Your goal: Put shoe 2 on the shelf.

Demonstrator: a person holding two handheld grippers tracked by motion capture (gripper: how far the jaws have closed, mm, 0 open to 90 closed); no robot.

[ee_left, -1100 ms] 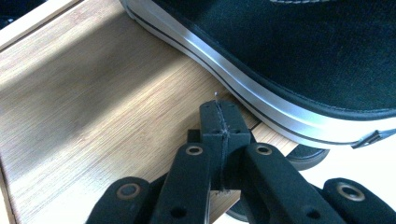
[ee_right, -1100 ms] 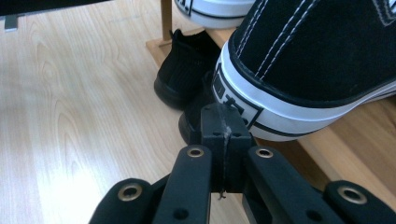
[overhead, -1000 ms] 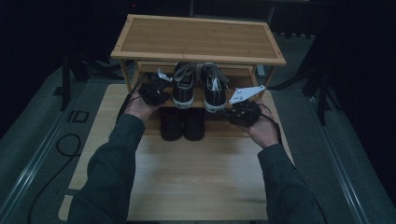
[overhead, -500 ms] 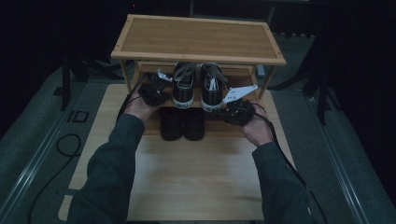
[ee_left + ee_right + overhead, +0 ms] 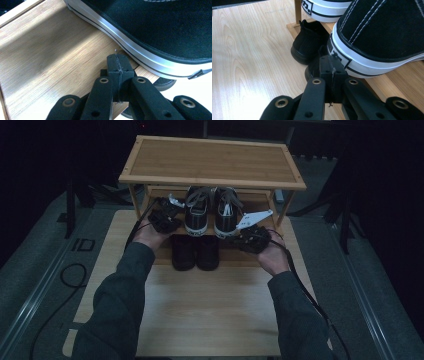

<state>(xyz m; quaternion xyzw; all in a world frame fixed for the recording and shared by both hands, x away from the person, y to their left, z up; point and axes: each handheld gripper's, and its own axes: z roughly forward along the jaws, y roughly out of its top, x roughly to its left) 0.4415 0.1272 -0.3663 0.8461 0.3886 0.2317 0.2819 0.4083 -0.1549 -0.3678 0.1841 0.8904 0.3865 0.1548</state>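
Note:
A pair of black sneakers with white soles (image 5: 210, 212) stands on the middle shelf of a bamboo shoe rack (image 5: 215, 162), heels toward me. My left gripper (image 5: 167, 217) is shut with nothing in it, just left of the left sneaker (image 5: 160, 37), its tip (image 5: 117, 61) close to the sole. My right gripper (image 5: 247, 232) is also shut on nothing, at the heel of the right sneaker (image 5: 384, 35), tip (image 5: 331, 63) near the white sole. A pair of black shoes (image 5: 195, 252) sits on the lowest level below.
The rack stands at the far end of a light wooden board (image 5: 210, 310) on grey carpet. Cables (image 5: 65, 275) lie on the floor at left. The black shoes (image 5: 308, 46) lie just under the right gripper.
The right hand has shifted slightly left and toward the right sneaker's heel. The left hand has stayed put.

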